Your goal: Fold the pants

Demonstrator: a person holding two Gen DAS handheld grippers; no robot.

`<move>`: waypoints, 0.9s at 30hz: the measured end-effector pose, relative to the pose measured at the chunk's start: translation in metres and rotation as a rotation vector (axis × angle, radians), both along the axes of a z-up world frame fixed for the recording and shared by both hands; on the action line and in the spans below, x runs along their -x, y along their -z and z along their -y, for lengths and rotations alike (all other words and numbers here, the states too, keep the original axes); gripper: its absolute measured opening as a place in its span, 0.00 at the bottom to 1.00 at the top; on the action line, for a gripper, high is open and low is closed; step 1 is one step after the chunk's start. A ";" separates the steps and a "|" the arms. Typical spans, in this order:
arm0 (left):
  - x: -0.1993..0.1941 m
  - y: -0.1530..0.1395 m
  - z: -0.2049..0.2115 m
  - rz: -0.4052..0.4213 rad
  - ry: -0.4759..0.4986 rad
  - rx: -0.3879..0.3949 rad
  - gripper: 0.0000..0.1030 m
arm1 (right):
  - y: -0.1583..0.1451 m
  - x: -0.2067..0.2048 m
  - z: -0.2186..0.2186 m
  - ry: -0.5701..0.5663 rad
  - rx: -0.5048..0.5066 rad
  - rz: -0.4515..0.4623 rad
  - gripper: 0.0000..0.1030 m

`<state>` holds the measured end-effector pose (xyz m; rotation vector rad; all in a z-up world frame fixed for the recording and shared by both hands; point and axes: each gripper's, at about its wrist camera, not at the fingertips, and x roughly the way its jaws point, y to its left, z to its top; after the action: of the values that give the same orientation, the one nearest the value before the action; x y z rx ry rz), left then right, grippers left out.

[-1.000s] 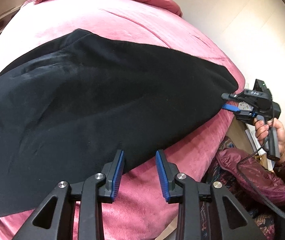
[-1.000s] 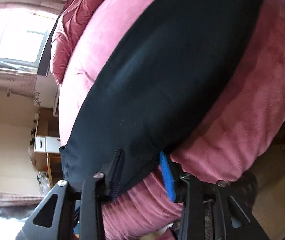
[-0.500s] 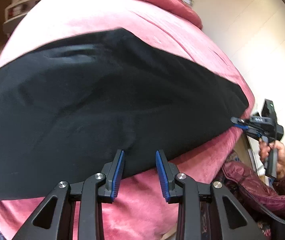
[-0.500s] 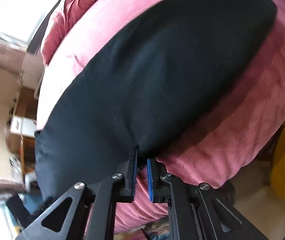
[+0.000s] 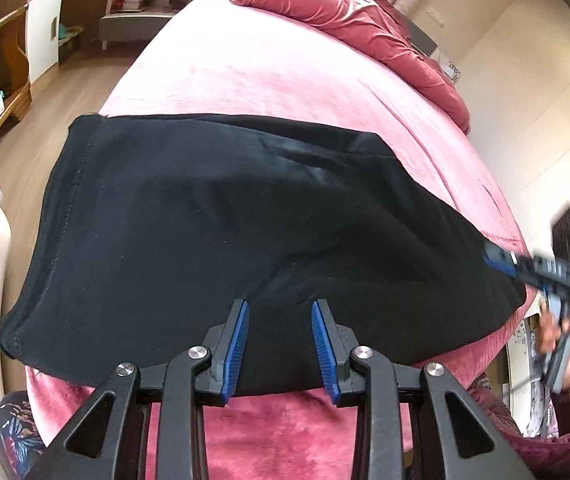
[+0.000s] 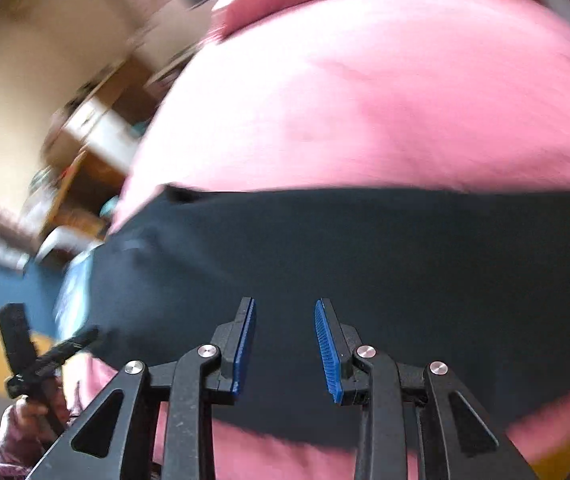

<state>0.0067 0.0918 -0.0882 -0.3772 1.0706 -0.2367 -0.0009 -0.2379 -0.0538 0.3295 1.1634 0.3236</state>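
Black pants [image 5: 221, 232] lie folded in a wide band across the pink bed [image 5: 285, 76], near its front edge. My left gripper [image 5: 280, 344] is open and empty, its blue pads above the pants' near edge. My right gripper [image 6: 285, 344] is open and empty, hovering over the pants [image 6: 365, 248] in a blurred view. The right gripper also shows at the far right of the left wrist view [image 5: 497, 258], at the pants' right end. The left gripper shows at the lower left of the right wrist view [image 6: 81, 338].
A crumpled red duvet [image 5: 365, 20] lies at the head of the bed. Wooden shelves and a white cabinet [image 5: 41, 20] stand to the left on a wood floor. A cream wall [image 5: 525, 100] runs close along the bed's right side.
My right gripper was shut on the pants' edge half a second ago and has opened and swung round. My left gripper has risen and pulled back, staying open. The pants look more compact.
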 end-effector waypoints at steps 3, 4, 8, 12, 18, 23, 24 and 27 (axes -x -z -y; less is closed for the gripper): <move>0.001 0.003 0.003 -0.004 0.004 -0.022 0.32 | 0.002 -0.040 -0.049 -0.116 -0.021 0.012 0.31; 0.004 0.005 0.003 -0.005 0.005 -0.023 0.32 | 0.002 -0.055 -0.066 -0.148 -0.014 0.017 0.31; 0.005 0.006 0.008 0.009 0.020 -0.040 0.32 | 0.011 -0.111 -0.112 -0.226 -0.002 -0.021 0.32; 0.002 0.010 0.009 0.008 0.025 -0.059 0.32 | 0.037 -0.143 -0.135 -0.283 -0.002 -0.119 0.32; 0.002 0.013 -0.001 -0.003 -0.004 -0.050 0.32 | 0.057 -0.160 -0.161 -0.363 0.029 -0.151 0.11; -0.002 0.025 -0.017 -0.050 -0.080 -0.013 0.32 | 0.062 -0.169 -0.161 -0.258 0.047 -0.080 0.07; -0.001 0.025 -0.019 -0.049 -0.088 -0.006 0.32 | 0.070 -0.171 -0.164 -0.250 0.054 -0.091 0.07; 0.003 0.019 -0.028 -0.050 -0.108 0.032 0.32 | 0.079 -0.168 -0.173 -0.247 0.081 -0.069 0.09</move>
<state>0.0034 0.1195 -0.1075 -0.4702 1.0929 -0.1485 0.1674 -0.0652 -0.1326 0.1257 1.2840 0.4822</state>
